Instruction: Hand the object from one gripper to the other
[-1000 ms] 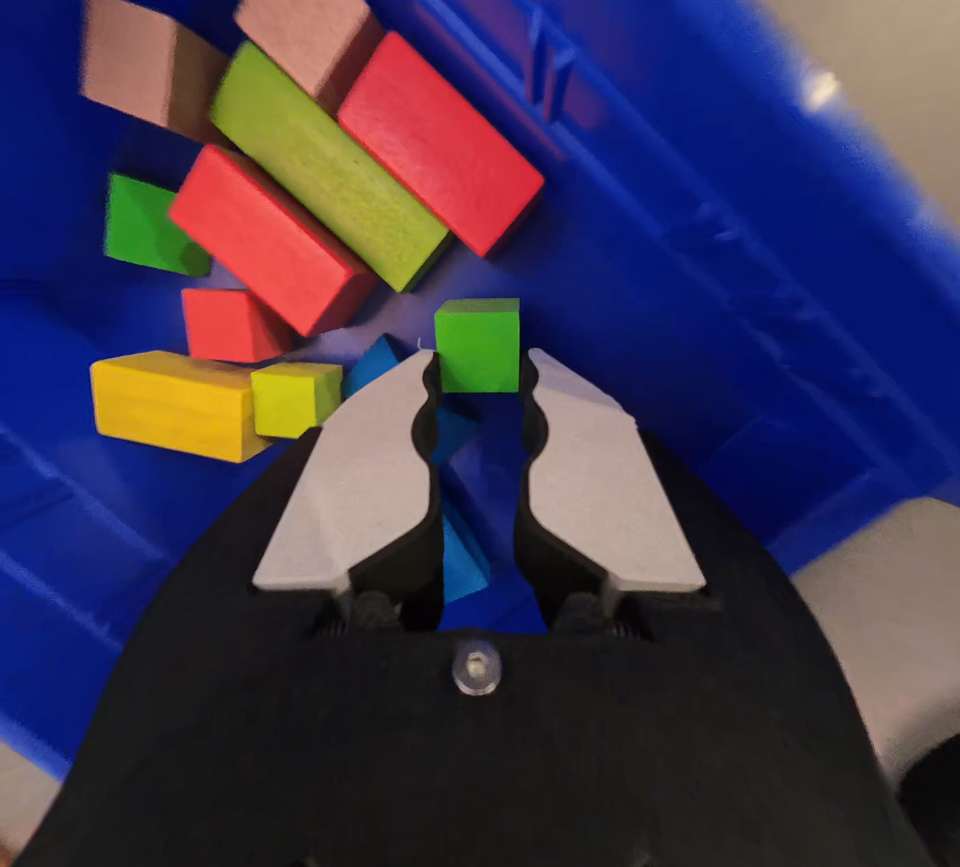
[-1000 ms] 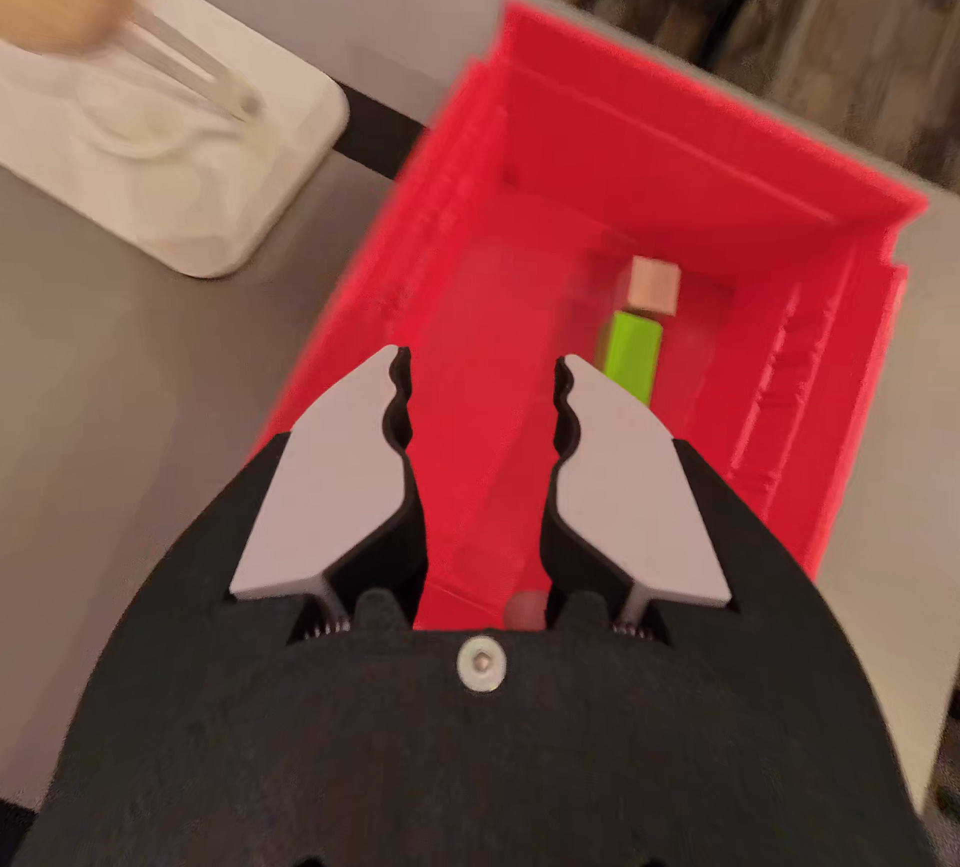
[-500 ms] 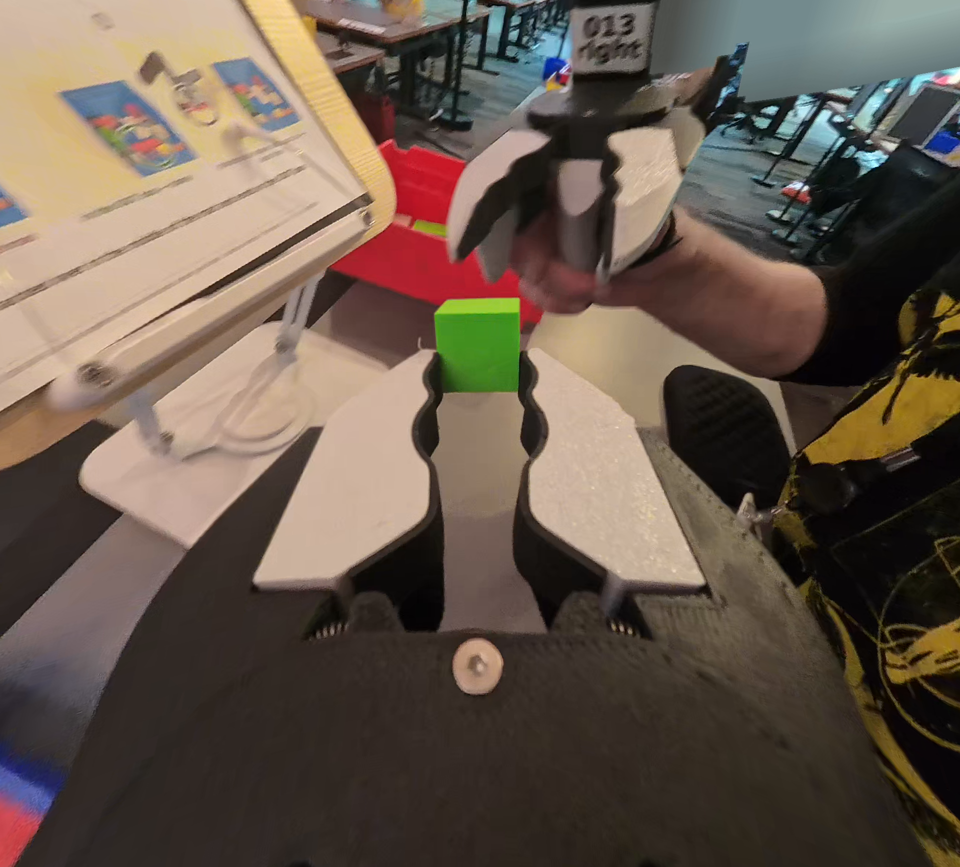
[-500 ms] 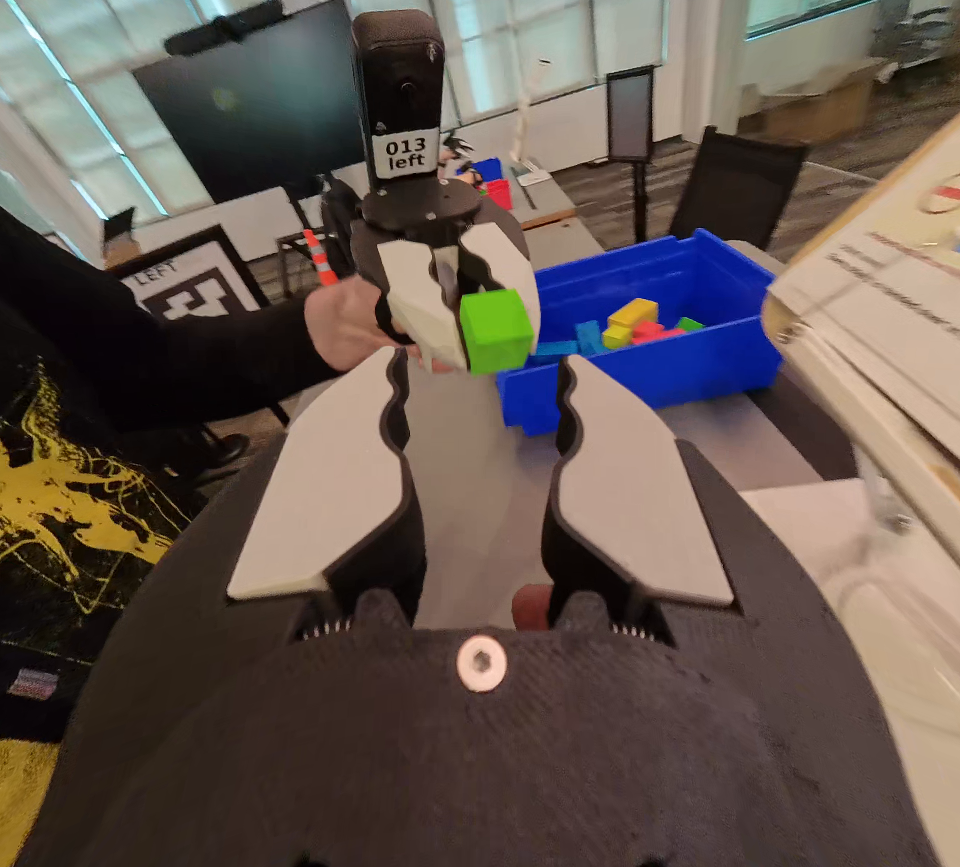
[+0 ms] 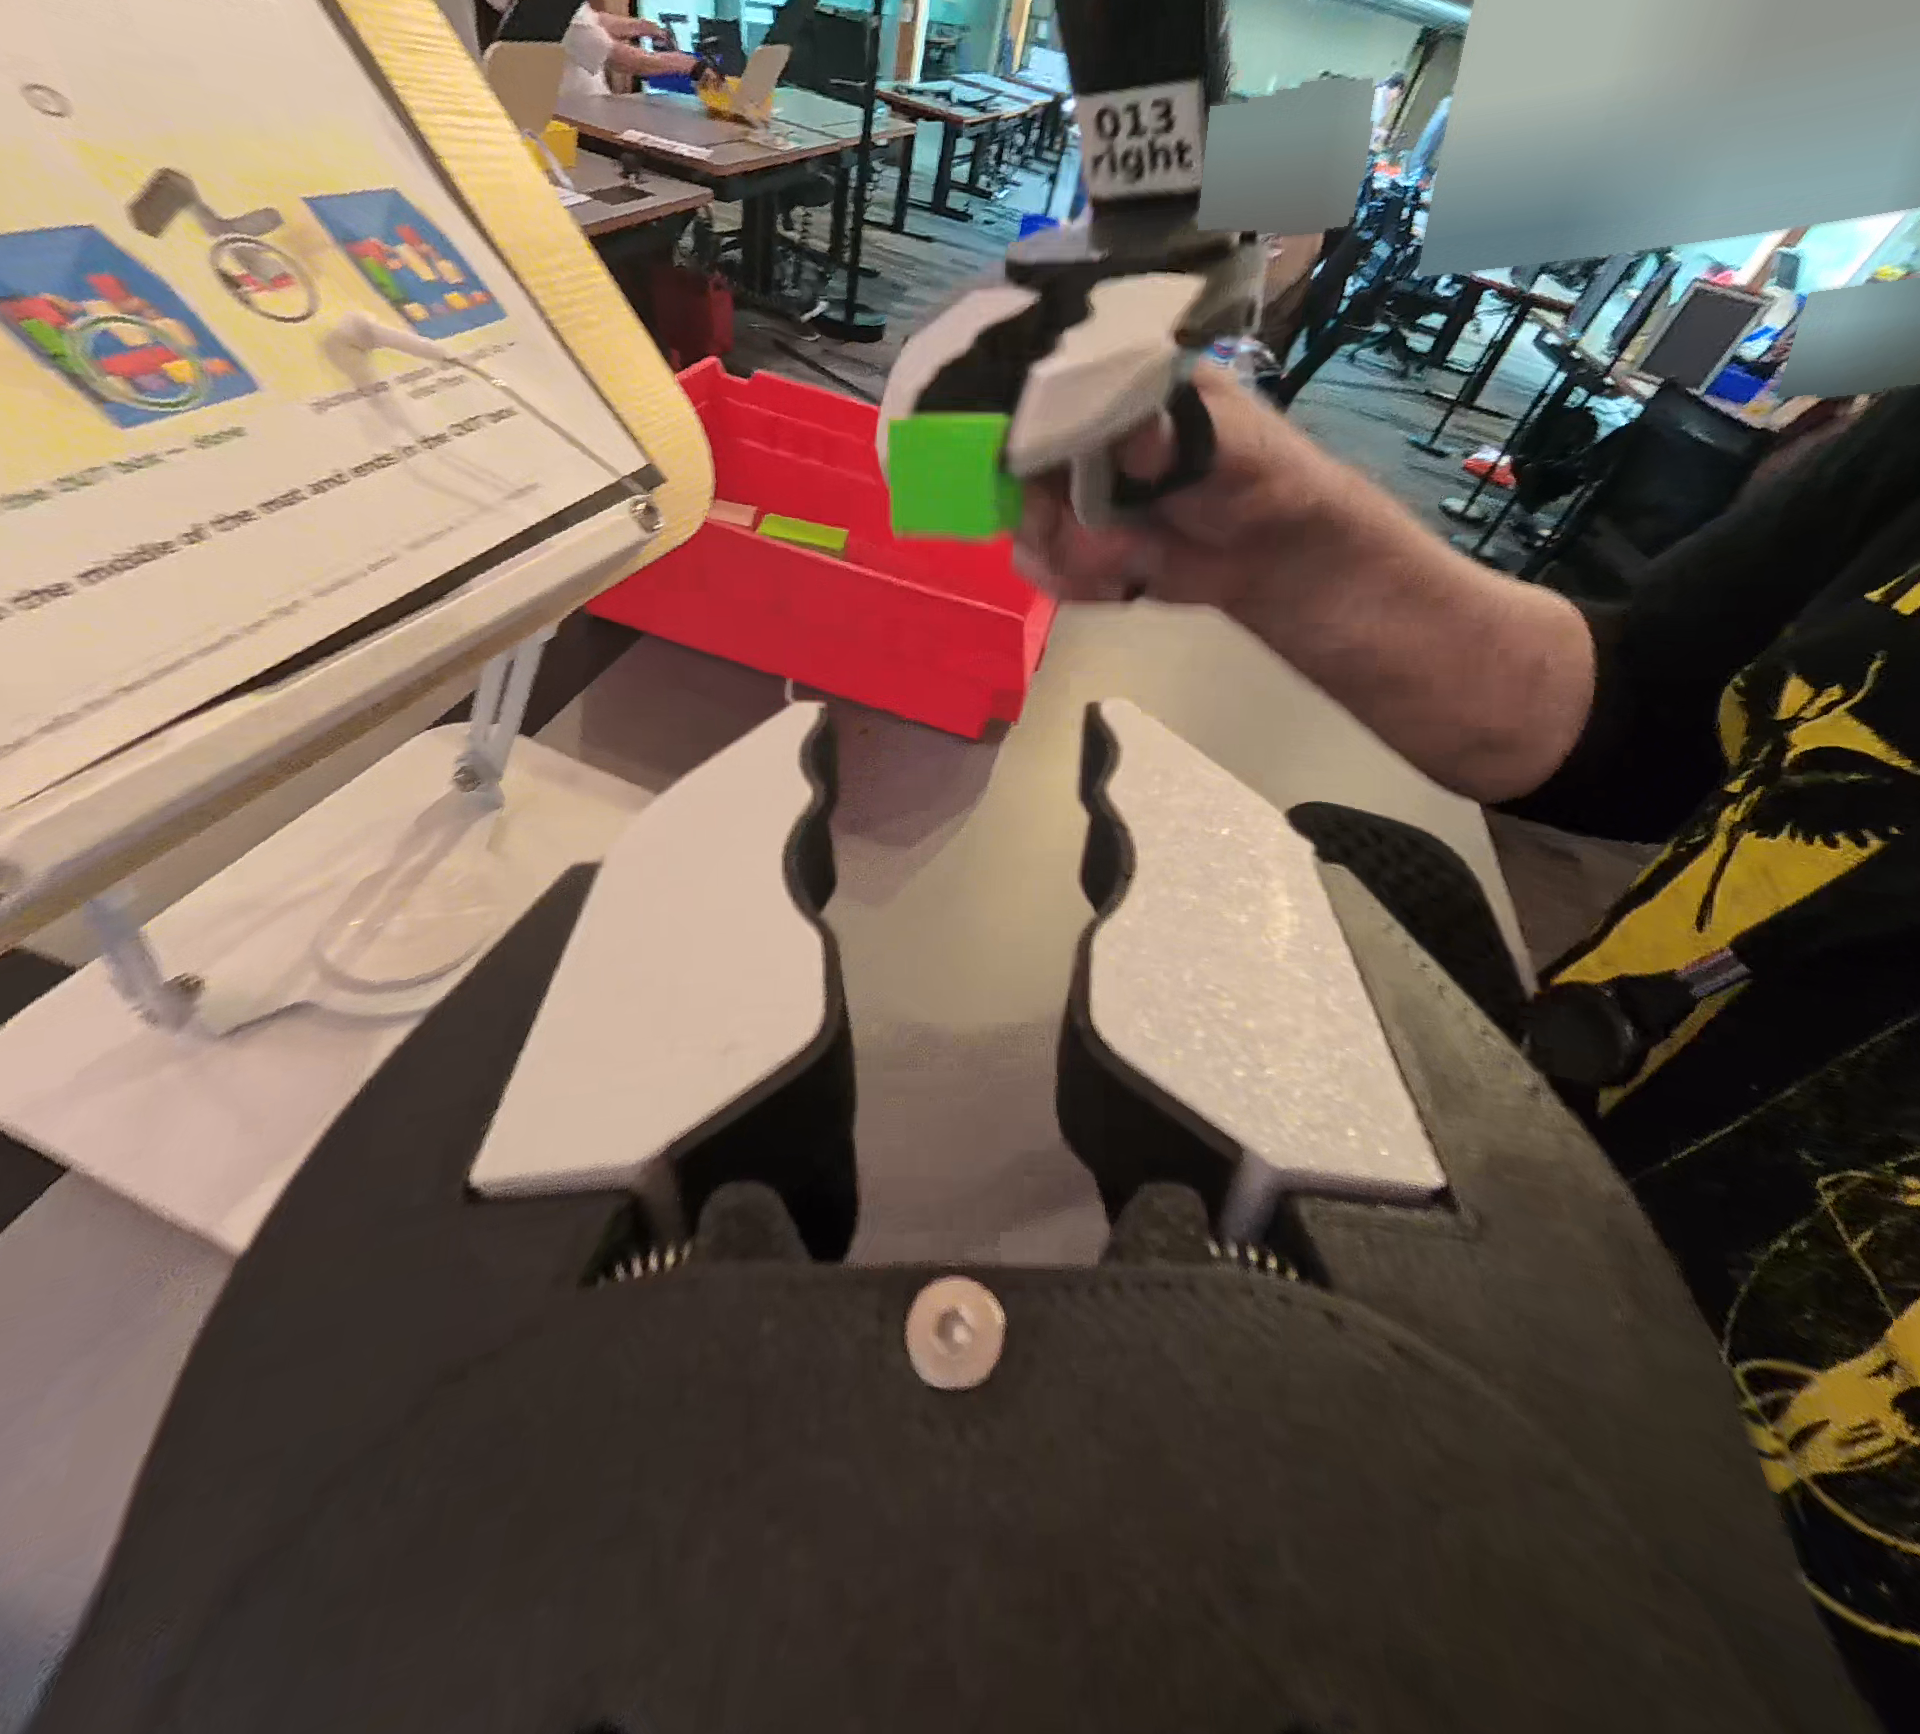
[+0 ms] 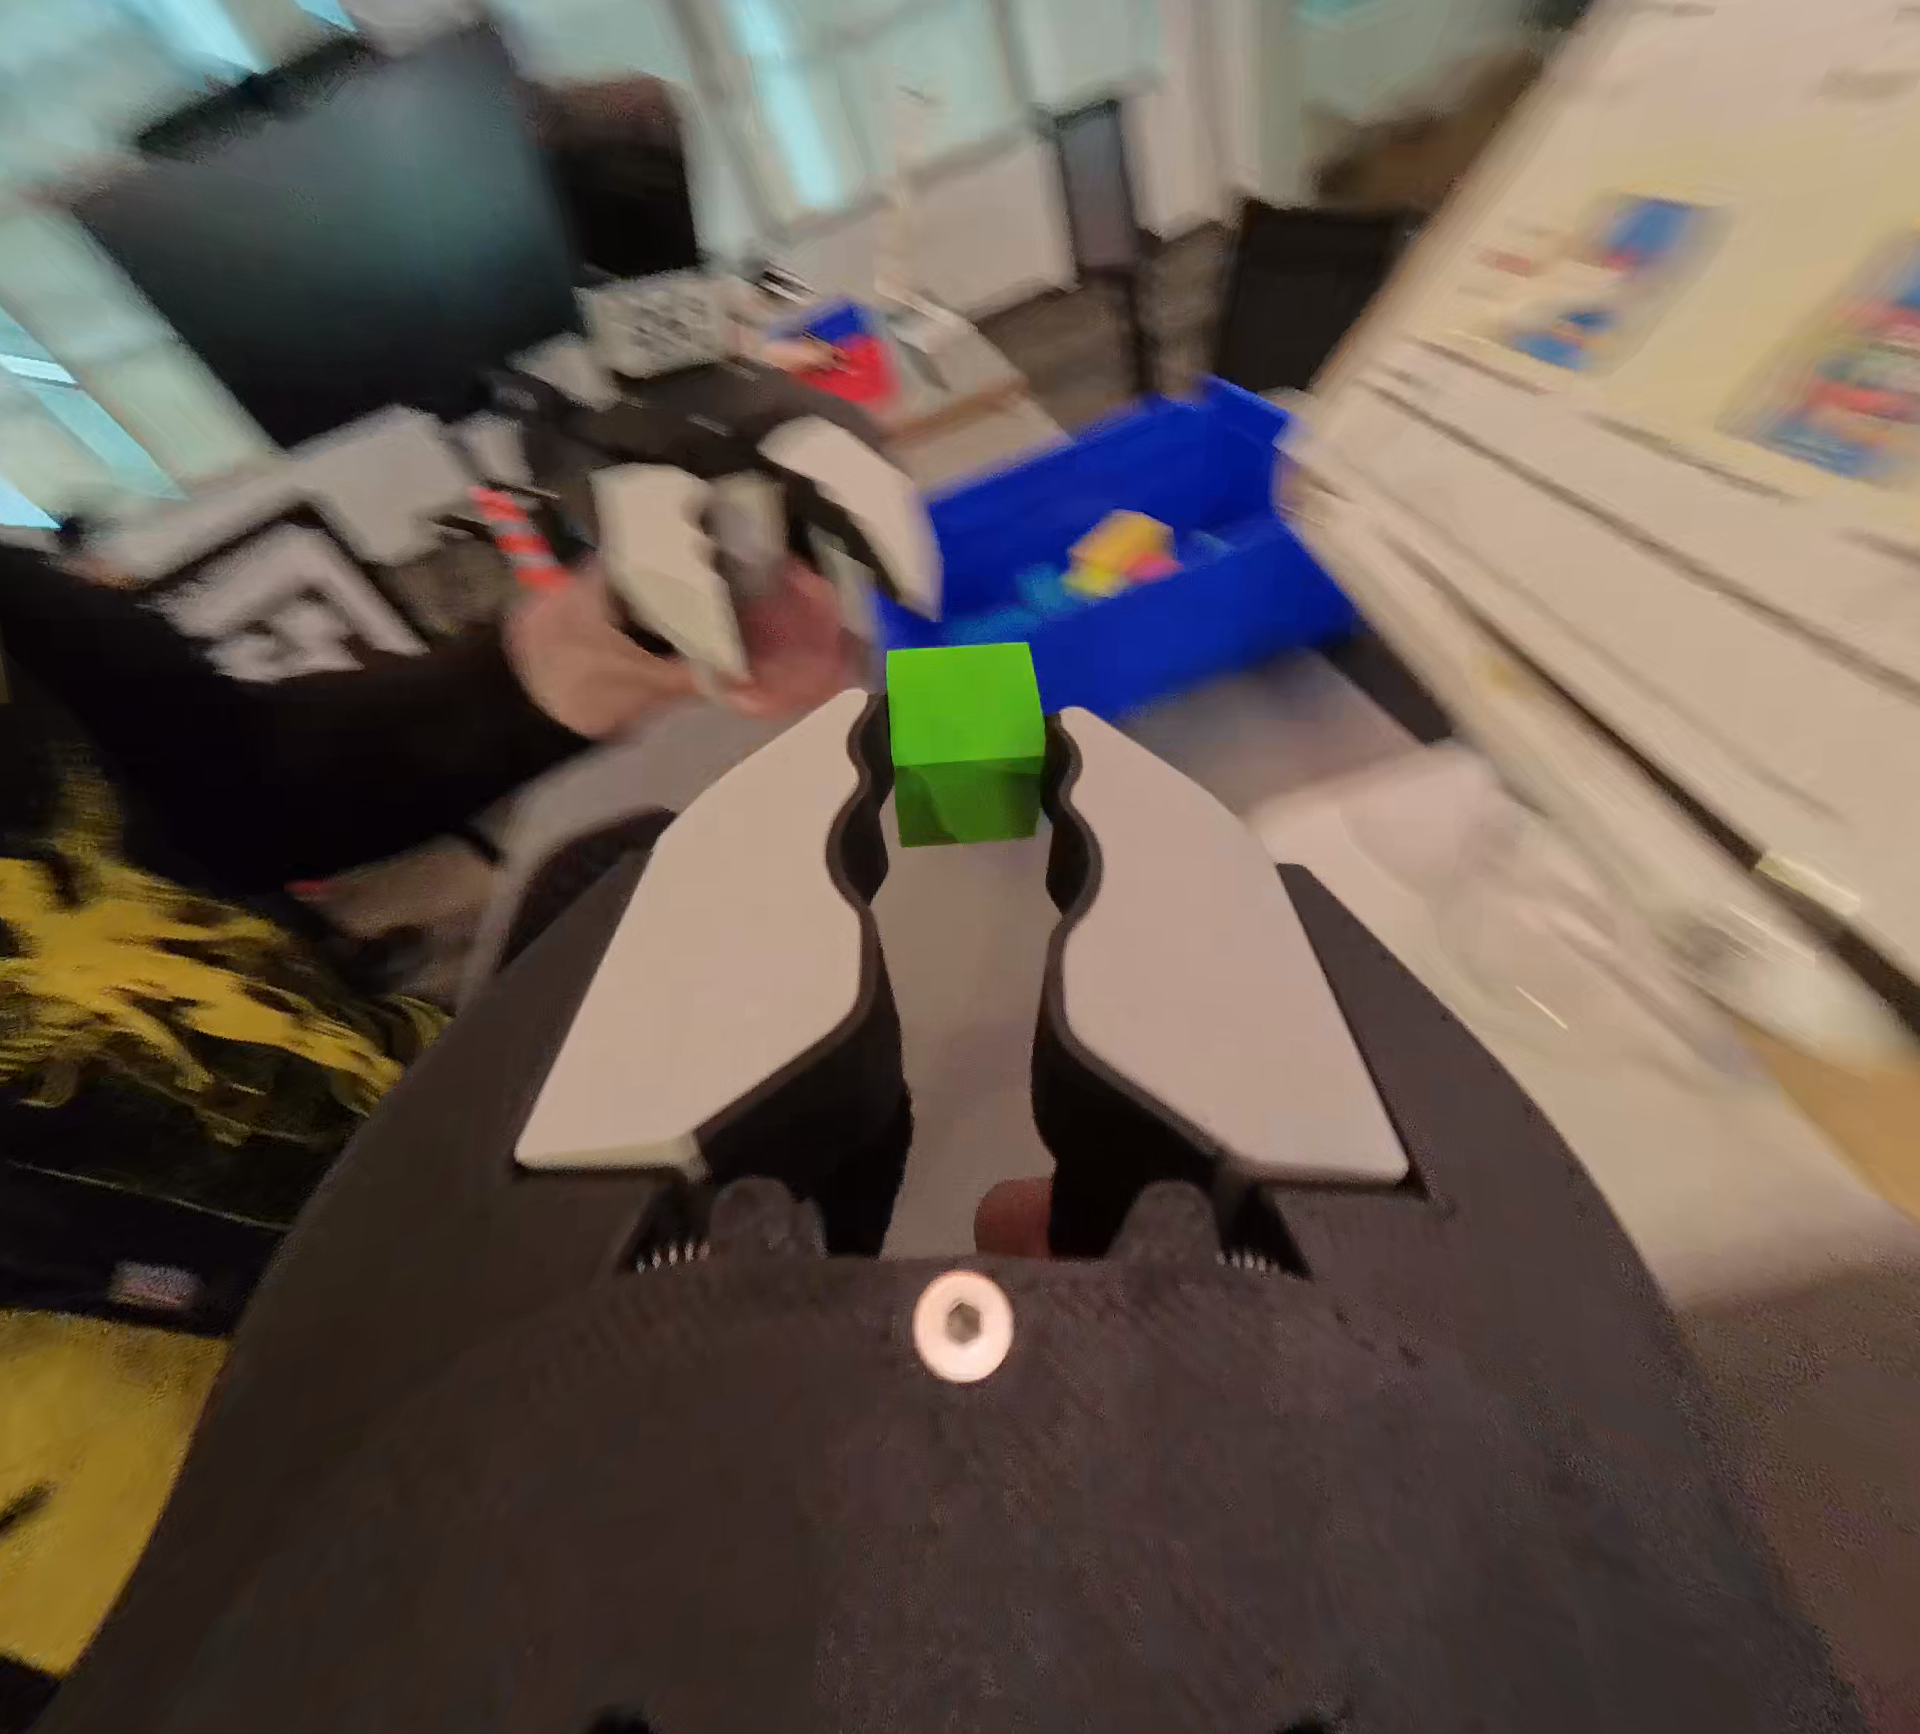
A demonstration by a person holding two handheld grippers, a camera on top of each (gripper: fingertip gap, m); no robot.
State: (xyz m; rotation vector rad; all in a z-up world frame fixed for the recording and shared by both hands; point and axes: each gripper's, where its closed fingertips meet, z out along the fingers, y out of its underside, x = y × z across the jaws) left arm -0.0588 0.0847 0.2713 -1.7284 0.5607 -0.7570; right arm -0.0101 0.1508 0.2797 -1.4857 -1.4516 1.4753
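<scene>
The green cube (image 6: 964,739) sits pinched at the very tips of the right gripper (image 6: 964,754), both pads pressed against its sides, up in the air above the grey table (image 5: 1195,676). The left gripper (image 5: 954,811) hangs spread wide with nothing between its fingers, so the cube looks to have changed owners.

What worries me is how little of the cube the right fingers (image 6: 1132,853) cover. Most of it pokes out past the tips, so a quick swing or a knock could twist it loose, and it would drop onto the table or bounce to the floor. The right view is heavily smeared, which suggests fast movement, and that makes a slip more likely. The red bin (image 5: 831,604) with 2 blocks in it sits close below, and the tilted instruction board (image 5: 312,334) stands near enough to clip on the way across.
</scene>
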